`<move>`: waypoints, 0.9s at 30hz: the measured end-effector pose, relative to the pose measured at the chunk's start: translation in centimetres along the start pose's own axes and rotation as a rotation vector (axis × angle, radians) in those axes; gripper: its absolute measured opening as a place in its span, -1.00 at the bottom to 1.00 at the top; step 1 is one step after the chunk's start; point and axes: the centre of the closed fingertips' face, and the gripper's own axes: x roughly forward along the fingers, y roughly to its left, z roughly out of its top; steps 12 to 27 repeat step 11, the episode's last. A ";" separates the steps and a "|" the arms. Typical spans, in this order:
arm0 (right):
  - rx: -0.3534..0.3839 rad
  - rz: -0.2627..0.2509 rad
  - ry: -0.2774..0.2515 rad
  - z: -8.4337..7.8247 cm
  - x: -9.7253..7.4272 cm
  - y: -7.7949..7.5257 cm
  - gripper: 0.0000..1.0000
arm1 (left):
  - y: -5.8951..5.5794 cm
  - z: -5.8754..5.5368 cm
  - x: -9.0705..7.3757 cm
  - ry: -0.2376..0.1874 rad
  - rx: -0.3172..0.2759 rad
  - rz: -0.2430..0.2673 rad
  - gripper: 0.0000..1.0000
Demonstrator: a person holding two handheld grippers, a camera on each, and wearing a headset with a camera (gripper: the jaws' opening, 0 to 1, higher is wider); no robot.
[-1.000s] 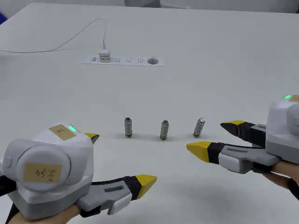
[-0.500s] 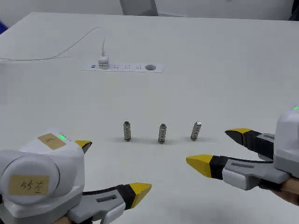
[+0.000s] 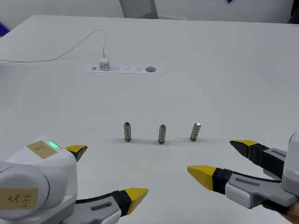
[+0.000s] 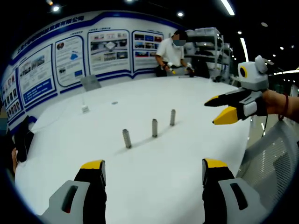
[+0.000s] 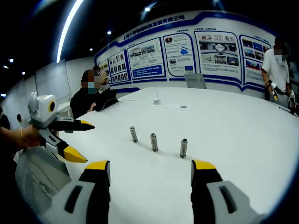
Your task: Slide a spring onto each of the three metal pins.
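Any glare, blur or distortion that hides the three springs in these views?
Head view: sharp and evenly lit, springs casting only faint shadows on the white table. Left gripper view: heavy fisheye bending, ceiling lights bright, springs small and soft. Right gripper view: same bending, one bright light strip, coils readable.

The table (image 3: 224,70) is smooth, matt white; the three springs (image 3: 162,134) are coiled bare metal with a dull silver gleam; the left gripper (image 3: 106,172) and right gripper (image 3: 219,157) have glossy white plastic shells and matt yellow-and-black tips; a tan paper label (image 3: 37,150) sticks to the left one; the power strip (image 3: 124,69) is white plastic.
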 end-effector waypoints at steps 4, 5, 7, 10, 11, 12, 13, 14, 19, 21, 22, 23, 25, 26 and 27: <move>-0.028 -0.003 0.014 -0.3 -0.1 0.3 0.43 | -0.1 -0.1 -0.1 0.002 0.002 -0.001 0.72; -0.030 -0.002 0.017 -0.4 -0.1 0.3 0.43 | -0.1 -0.1 -0.2 0.003 0.005 -0.002 0.72; -0.030 -0.002 0.020 -0.5 -0.2 0.4 0.43 | 0.0 -0.2 -0.2 0.008 0.010 0.000 0.72; -0.033 -0.005 0.014 -0.4 -0.2 0.4 0.42 | 0.0 -0.1 -0.3 0.004 0.013 0.000 0.72; -0.034 -0.006 0.015 -0.4 -0.3 0.4 0.41 | 0.0 -0.1 -0.4 0.002 0.013 0.000 0.72; -0.034 -0.006 0.015 -0.4 -0.3 0.4 0.41 | 0.0 -0.1 -0.4 0.002 0.013 0.000 0.72; -0.034 -0.006 0.015 -0.4 -0.3 0.4 0.41 | 0.0 -0.1 -0.4 0.002 0.013 0.000 0.72; -0.034 -0.006 0.015 -0.4 -0.3 0.4 0.41 | 0.0 -0.1 -0.4 0.002 0.013 0.000 0.72; -0.034 -0.006 0.015 -0.4 -0.3 0.4 0.41 | 0.0 -0.1 -0.4 0.002 0.013 0.000 0.72; -0.034 -0.006 0.015 -0.4 -0.3 0.4 0.41 | 0.0 -0.1 -0.4 0.002 0.013 0.000 0.72; -0.034 -0.006 0.015 -0.4 -0.3 0.4 0.41 | 0.0 -0.1 -0.4 0.002 0.013 0.000 0.72; -0.034 -0.006 0.015 -0.4 -0.3 0.4 0.41 | 0.0 -0.1 -0.4 0.002 0.013 0.000 0.72; -0.034 -0.006 0.015 -0.4 -0.3 0.4 0.41 | 0.0 -0.1 -0.4 0.002 0.013 0.000 0.72; -0.034 -0.006 0.015 -0.4 -0.3 0.4 0.41 | 0.0 -0.1 -0.4 0.002 0.013 0.000 0.72; -0.034 -0.006 0.015 -0.4 -0.3 0.4 0.41 | 0.0 -0.1 -0.4 0.002 0.013 0.000 0.72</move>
